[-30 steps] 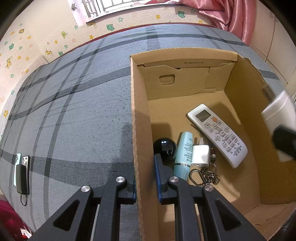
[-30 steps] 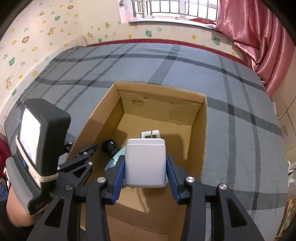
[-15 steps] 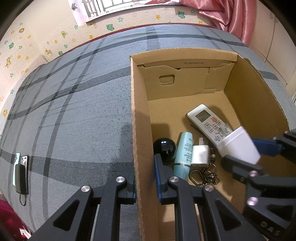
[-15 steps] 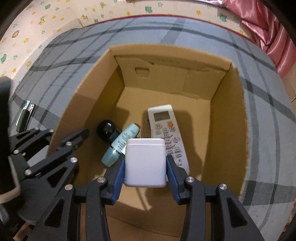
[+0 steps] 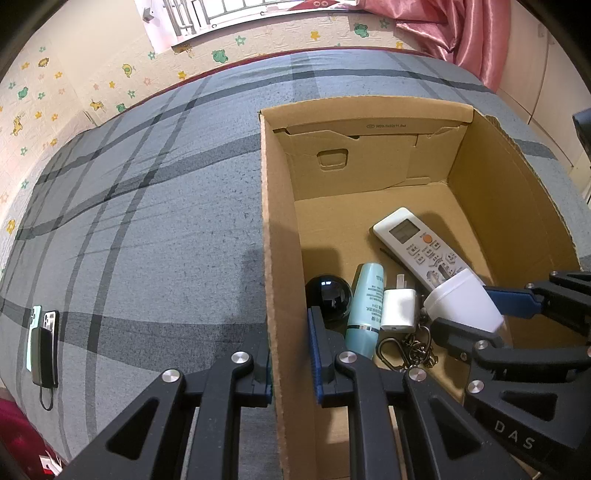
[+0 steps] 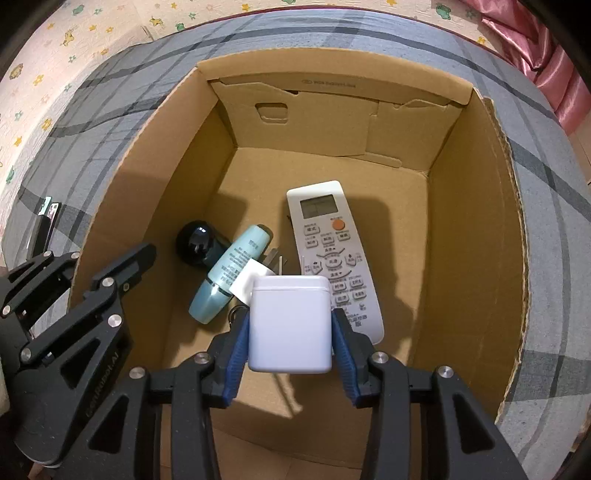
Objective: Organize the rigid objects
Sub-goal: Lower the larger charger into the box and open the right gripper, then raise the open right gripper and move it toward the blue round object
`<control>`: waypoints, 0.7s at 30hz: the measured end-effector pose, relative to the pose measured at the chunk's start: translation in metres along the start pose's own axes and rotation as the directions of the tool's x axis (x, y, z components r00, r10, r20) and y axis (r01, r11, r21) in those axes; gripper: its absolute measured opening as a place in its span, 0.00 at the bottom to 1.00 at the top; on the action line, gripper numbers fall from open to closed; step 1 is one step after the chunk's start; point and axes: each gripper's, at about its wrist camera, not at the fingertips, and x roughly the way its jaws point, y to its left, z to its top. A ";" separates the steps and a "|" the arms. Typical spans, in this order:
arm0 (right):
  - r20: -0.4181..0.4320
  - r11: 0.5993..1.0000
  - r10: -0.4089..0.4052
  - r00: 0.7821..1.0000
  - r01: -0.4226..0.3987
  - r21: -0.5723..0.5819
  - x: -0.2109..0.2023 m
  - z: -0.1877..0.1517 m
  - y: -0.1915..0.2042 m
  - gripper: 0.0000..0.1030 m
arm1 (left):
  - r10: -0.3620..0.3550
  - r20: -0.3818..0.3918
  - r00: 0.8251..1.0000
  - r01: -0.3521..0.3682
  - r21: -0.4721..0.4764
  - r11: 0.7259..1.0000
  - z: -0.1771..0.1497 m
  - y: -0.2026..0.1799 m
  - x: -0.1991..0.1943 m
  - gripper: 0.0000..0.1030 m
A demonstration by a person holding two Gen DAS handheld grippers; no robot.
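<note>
A cardboard box [image 5: 517, 192] [image 6: 476, 229] stands on the bed. Inside lie a white remote [image 6: 325, 236] [image 5: 413, 240], a teal bottle [image 6: 229, 273] [image 5: 365, 299], a black ball [image 6: 197, 242] [image 5: 328, 297], a white charger plug [image 5: 399, 310] [image 6: 245, 282] and a keyring [image 5: 410, 350]. My right gripper [image 6: 290, 332] is shut on a white square jar [image 6: 290, 321] [image 5: 463, 301], held low inside the box over the remote's near end. My left gripper [image 5: 288, 358] is shut on the box's left wall [image 5: 280, 258], one finger inside and one outside.
The box sits on a grey plaid bedsheet [image 5: 147, 221]. A phone with a power bank [image 5: 42, 339] lies at the sheet's left edge. A wall with cartoon stickers and a pink curtain [image 5: 461, 33] lie beyond the bed.
My right gripper has come down from above the box into it, carrying the white jar toward the remote's near end. My left gripper has stayed on the box wall.
</note>
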 end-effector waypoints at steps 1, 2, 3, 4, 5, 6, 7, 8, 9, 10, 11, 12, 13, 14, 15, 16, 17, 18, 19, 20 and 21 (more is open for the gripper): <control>0.001 1.000 0.000 1.000 0.000 0.000 0.000 0.000 0.000 0.45 | 0.002 0.000 1.000 -0.002 0.001 1.000 0.000 0.000 0.000 0.15; 0.004 1.000 0.000 1.000 0.000 0.002 -0.002 0.000 0.000 0.45 | 0.003 0.000 1.000 -0.003 0.003 1.000 0.000 -0.001 0.000 0.15; 0.006 1.000 0.001 1.000 -0.001 0.002 -0.002 0.000 0.000 0.46 | 0.005 0.000 1.000 -0.005 0.004 1.000 0.000 -0.001 0.000 0.15; 0.010 1.000 0.003 1.000 -0.003 0.001 -0.003 0.000 0.000 0.46 | 0.005 0.001 1.000 -0.005 0.004 1.000 0.000 -0.001 0.000 0.15; 0.015 1.000 0.004 1.000 -0.004 0.000 -0.004 -0.001 -0.001 0.46 | 0.004 0.001 1.000 -0.004 0.003 1.000 0.000 -0.001 0.000 0.15; 0.021 1.000 0.003 1.000 -0.003 -0.001 -0.005 -0.001 -0.001 0.47 | 0.003 -0.001 1.000 -0.003 0.002 1.000 0.000 -0.001 0.000 0.15; 0.024 1.000 0.002 1.000 -0.002 -0.001 -0.006 -0.001 -0.001 0.48 | 0.005 0.000 1.000 -0.005 0.003 1.000 0.000 -0.001 0.000 0.15; 0.025 1.000 0.002 1.000 -0.002 -0.001 -0.006 -0.001 -0.001 0.49 | 0.006 0.001 1.000 -0.006 0.004 1.000 -0.001 -0.002 -0.001 0.15; 0.030 1.000 -0.001 1.000 0.001 -0.001 -0.008 -0.002 -0.001 0.49 | 0.005 0.001 1.000 -0.005 0.004 1.000 -0.001 -0.002 -0.001 0.15; 0.037 1.000 -0.005 0.999 0.005 -0.001 -0.009 -0.002 -0.001 0.49 | 0.005 0.001 1.000 -0.005 0.004 1.000 -0.001 -0.002 -0.001 0.15; 0.045 1.000 -0.006 0.999 0.006 0.000 -0.011 -0.003 -0.001 0.49 | 0.004 0.001 1.000 -0.004 0.003 1.000 -0.001 -0.002 -0.001 0.15; 0.051 1.000 -0.007 0.999 0.007 0.000 -0.012 -0.003 -0.001 0.49 | 0.004 0.001 1.000 -0.004 0.002 1.000 -0.001 -0.001 -0.001 0.15; 0.059 1.000 -0.009 0.998 0.010 -0.001 -0.014 -0.004 0.000 0.49 | 0.004 0.000 1.000 -0.004 0.002 1.000 -0.001 -0.001 -0.001 0.15; 0.068 1.000 -0.016 0.998 0.017 -0.003 -0.017 -0.004 0.000 0.49 | 0.005 0.000 1.000 -0.005 0.002 1.000 -0.001 -0.001 -0.001 0.15; 0.077 1.000 -0.022 0.997 0.023 -0.007 -0.019 -0.004 0.000 0.49 | 0.005 0.001 1.000 -0.005 0.003 1.000 -0.001 -0.001 -0.001 0.15; 0.085 1.000 -0.021 0.996 0.022 -0.010 -0.022 -0.004 0.000 0.49 | 0.005 0.000 1.000 -0.005 0.002 1.000 -0.001 -0.001 -0.001 0.15; 0.094 1.000 -0.021 0.995 0.021 -0.009 -0.026 -0.005 0.000 0.49 | 0.005 -0.001 1.000 -0.005 0.002 1.000 0.000 -0.001 -0.001 0.15; 0.102 1.000 -0.021 0.995 0.022 -0.008 -0.028 -0.005 0.000 0.49 | 0.004 -0.001 1.000 -0.004 0.002 1.000 0.000 -0.001 -0.001 0.15; 0.110 1.000 -0.020 0.994 0.021 -0.010 -0.032 -0.005 0.000 0.49 | 0.004 -0.002 1.000 -0.004 0.002 1.000 0.000 -0.001 -0.001 0.15; 0.120 1.000 -0.019 0.993 0.020 -0.010 -0.036 -0.005 0.000 0.49 | 0.003 -0.002 1.000 -0.003 0.001 1.000 0.000 -0.001 -0.001 0.15; 0.129 1.000 -0.021 0.991 0.022 -0.007 -0.039 -0.005 -0.001 0.49 | 0.003 -0.002 1.000 -0.003 0.000 1.000 0.000 -0.001 -0.001 0.15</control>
